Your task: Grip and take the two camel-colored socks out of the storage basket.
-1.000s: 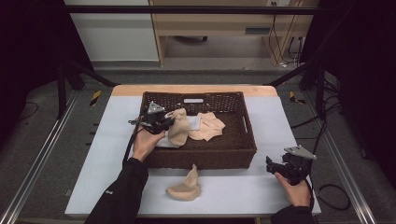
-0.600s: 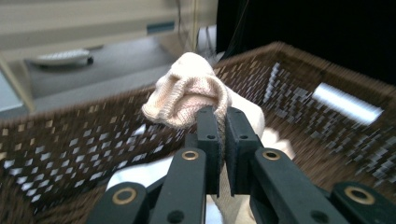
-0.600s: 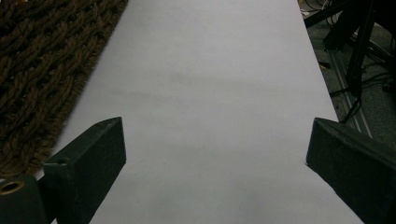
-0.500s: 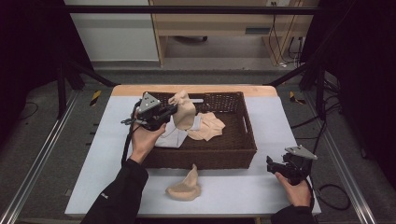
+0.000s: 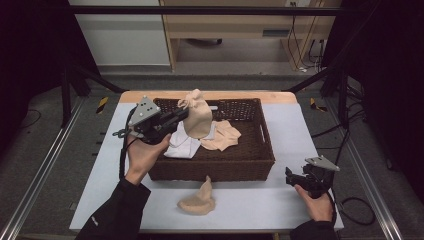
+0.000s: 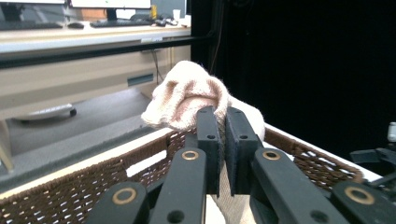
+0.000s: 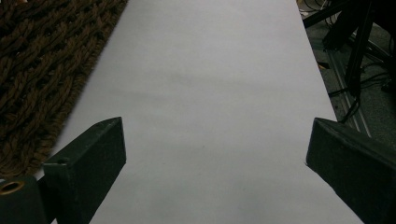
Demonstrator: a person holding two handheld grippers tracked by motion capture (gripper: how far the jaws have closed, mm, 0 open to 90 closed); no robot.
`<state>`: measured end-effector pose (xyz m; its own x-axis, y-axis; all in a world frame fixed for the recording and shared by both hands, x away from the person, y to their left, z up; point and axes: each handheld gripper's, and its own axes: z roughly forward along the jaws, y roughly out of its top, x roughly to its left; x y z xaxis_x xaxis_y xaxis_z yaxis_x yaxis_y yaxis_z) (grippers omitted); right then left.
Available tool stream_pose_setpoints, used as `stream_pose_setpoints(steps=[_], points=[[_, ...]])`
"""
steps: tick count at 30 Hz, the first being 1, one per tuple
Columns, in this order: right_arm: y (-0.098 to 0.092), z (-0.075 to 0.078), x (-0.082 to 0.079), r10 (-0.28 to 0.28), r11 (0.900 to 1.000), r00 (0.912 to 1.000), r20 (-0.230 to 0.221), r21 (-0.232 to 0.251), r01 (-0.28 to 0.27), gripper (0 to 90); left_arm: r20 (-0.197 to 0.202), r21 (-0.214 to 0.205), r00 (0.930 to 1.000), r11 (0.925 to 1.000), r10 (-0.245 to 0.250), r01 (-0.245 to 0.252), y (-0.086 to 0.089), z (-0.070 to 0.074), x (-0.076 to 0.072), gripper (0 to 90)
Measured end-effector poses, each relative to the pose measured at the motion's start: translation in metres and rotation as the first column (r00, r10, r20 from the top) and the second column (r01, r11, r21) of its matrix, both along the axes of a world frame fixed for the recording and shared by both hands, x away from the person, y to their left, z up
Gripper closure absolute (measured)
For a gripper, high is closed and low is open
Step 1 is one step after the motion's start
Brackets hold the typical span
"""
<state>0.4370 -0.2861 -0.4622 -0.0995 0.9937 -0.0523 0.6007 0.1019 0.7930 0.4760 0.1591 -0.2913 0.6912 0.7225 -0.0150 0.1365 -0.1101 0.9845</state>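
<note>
We see the left gripper (image 5: 184, 114) raised above the left part of the wicker basket (image 5: 260, 150), its jaws pressed together on a beige sock (image 5: 197, 117). The sock hangs from the pinch in the air over the basket's far-left area, its bunched top standing above the jaws and the rest drooping down toward the cloth beneath. In the left gripper view the two black jaws stand nearly together with the sock (image 6: 187, 95) squeezed between them, its pale knit bulging above the pads and a strip of it running down below; the basket's woven rim (image 6: 84, 186) crosses behind.

Inside the basket we make out a white cloth (image 5: 182, 145) at the left, and a second beige piece (image 5: 225, 135) just right of it, lying flat on the basket's floor. Another beige sock (image 5: 199, 200) lies on the white table (image 5: 280, 210) just in front of the basket's near wall, one end poking upward.

The right gripper (image 5: 291, 176) rests low at the near right of the table, well apart from the basket, held by the right hand (image 5: 315, 205). In the right gripper view its jaws stand spread wide with bare table (image 7: 210, 116) between them and the basket's wall (image 7: 42, 70) at the left
</note>
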Motion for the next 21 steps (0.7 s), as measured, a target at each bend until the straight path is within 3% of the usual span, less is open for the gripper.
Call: stream_pose_setpoints(steps=[11,21], points=[[0.000,0.000,-0.001,0.000,1.0000,1.0000,0.004,-0.005,0.000,5.1,0.029,0.001,0.9981,0.9985,-0.055,0.055,0.006,0.005,-0.037,85.0],[0.000,0.000,-0.002,0.002,1.0000,1.0000,0.005,-0.005,-0.002,5.2,0.021,0.018,0.9928,0.9929,-0.118,0.117,0.006,-0.013,-0.069,85.0]])
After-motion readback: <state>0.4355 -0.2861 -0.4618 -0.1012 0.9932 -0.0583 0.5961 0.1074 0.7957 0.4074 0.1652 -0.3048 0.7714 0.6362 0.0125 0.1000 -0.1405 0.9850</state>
